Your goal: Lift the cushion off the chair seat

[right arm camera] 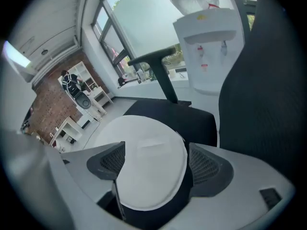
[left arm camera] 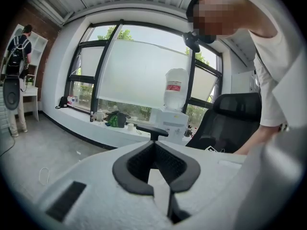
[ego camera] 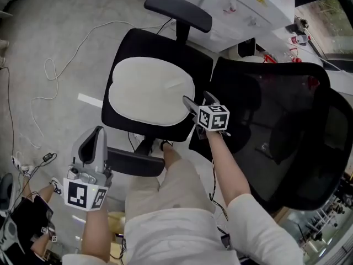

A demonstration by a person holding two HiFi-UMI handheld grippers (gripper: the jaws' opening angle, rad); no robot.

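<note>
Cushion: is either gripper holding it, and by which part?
Not held. The right gripper's jaws stand apart at the cushion's edge nearest the backrest; the left gripper is shut on nothing.

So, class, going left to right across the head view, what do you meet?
White floor cable → left tool → cream cushion → right tool → black mesh chair back.
</note>
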